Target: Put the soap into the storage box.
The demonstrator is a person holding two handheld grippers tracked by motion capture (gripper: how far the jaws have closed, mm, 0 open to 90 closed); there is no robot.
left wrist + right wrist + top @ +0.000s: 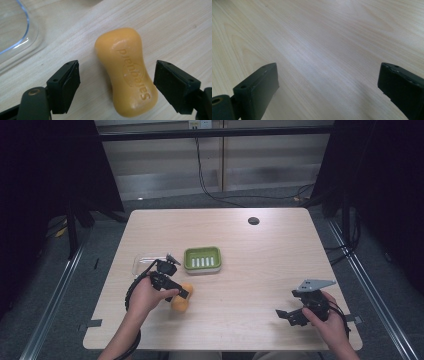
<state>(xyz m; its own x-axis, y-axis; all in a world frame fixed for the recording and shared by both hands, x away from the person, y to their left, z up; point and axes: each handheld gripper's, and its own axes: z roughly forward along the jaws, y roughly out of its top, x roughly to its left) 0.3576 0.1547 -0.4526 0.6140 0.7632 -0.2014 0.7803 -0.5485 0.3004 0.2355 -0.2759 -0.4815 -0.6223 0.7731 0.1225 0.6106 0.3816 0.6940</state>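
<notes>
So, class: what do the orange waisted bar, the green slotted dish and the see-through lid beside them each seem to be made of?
Orange waisted bar: probably soap, with a waxy, slightly glossy surface and a pressed-in brand stamp.
Green slotted dish: likely moulded plastic, uniform in colour with a smooth rim and pale slots.
See-through lid: clear plastic by the look of it, since the wood grain shows through and its edge glints.

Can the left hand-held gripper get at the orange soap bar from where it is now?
Probably yes: the left hand-held gripper hangs open with the soap bar between its jaws, and nothing blocks them.
</notes>
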